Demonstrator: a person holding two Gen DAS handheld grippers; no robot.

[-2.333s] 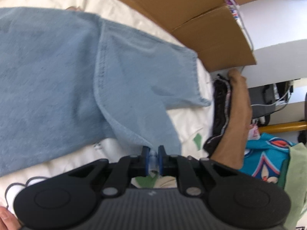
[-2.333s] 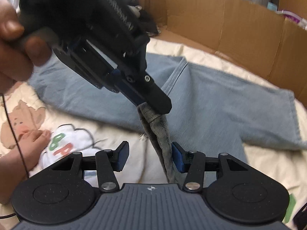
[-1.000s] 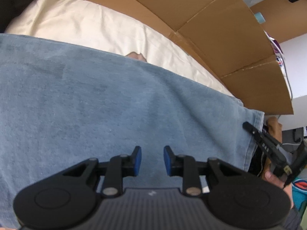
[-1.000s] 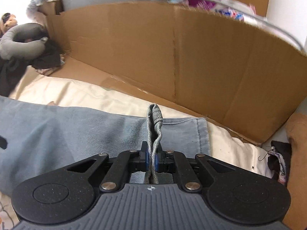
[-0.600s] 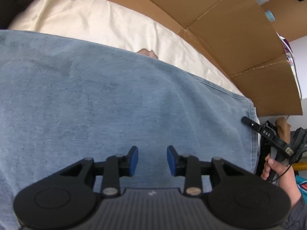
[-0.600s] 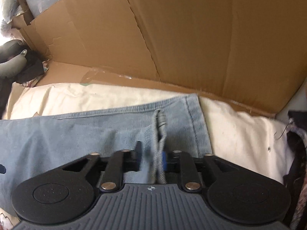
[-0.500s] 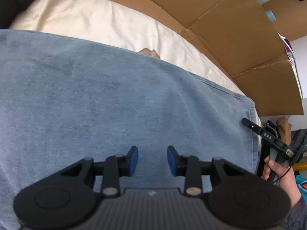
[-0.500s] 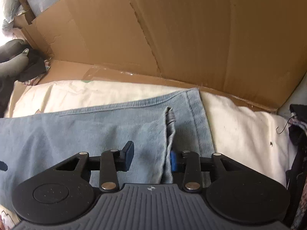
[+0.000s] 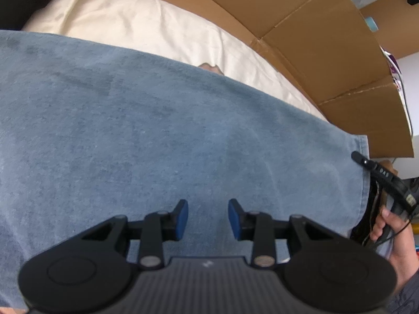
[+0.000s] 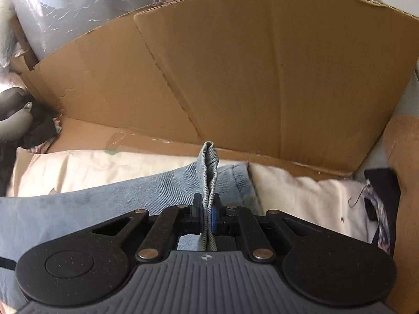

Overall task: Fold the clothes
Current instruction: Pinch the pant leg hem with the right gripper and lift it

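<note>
A light blue denim garment (image 9: 162,141) lies spread flat over a cream sheet and fills most of the left wrist view. My left gripper (image 9: 208,218) hovers just above its near part, open, with nothing between the blue pads. In the right wrist view my right gripper (image 10: 207,216) is shut on a pinched fold of the same denim garment (image 10: 209,167), and the fold stands upright above the fingers near the garment's hemmed end. The right gripper's black body (image 9: 379,175) and the hand holding it show at the right edge of the left wrist view.
Brown cardboard walls (image 10: 235,78) rise close behind the cream sheet (image 10: 301,191) and run along its far side (image 9: 301,26). Dark clothes (image 10: 379,204) lie at the right, and a grey and black bundle (image 10: 15,125) sits at the far left.
The right gripper opened and dropped the fold about half a second ago, then shut on it again and lifted it upright. The left gripper stays open and has barely moved.
</note>
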